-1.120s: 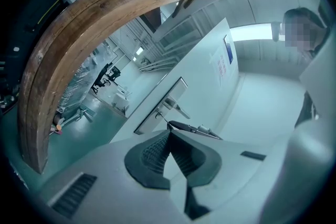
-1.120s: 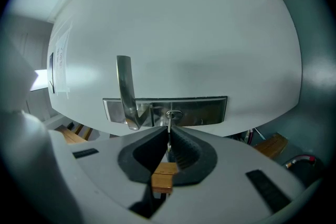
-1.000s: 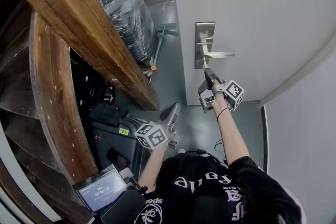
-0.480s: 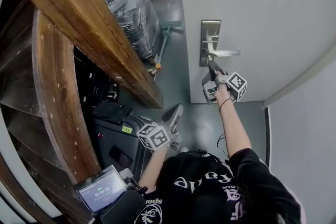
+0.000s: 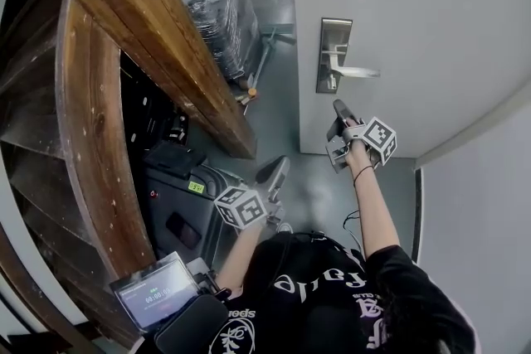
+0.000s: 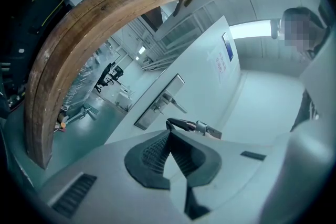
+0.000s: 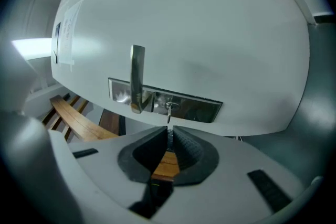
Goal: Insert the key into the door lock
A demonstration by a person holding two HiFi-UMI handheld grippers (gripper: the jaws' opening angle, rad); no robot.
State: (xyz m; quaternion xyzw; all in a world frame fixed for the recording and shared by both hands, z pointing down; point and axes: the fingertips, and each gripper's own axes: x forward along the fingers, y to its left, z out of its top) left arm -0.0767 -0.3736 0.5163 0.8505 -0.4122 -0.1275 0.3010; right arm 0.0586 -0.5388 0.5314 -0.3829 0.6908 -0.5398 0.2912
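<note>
A steel lock plate (image 5: 333, 55) with a lever handle (image 5: 358, 72) is fixed to the white door (image 5: 431, 21). In the right gripper view a small metal key (image 7: 169, 110) sticks out of the plate (image 7: 197, 108) beside the handle (image 7: 137, 78). My right gripper (image 5: 339, 109) hangs just below the plate, off the key. Its jaws (image 7: 169, 136) stand slightly open with nothing between them. My left gripper (image 5: 274, 172) is held low near my body, shut and empty (image 6: 169, 134), and points toward the door's plate (image 6: 157, 105).
A heavy curved wooden beam (image 5: 141, 37) runs along the left. Below it are dark equipment cases (image 5: 178, 211) and a tablet (image 5: 155, 291). Plastic-wrapped goods (image 5: 211, 4) and office chairs stand beyond the door's edge. A white wall (image 5: 481, 244) is at the right.
My right gripper has drawn back and down from the lock plate, where its tip was before. The key stays in the lock. The left gripper has barely moved.
</note>
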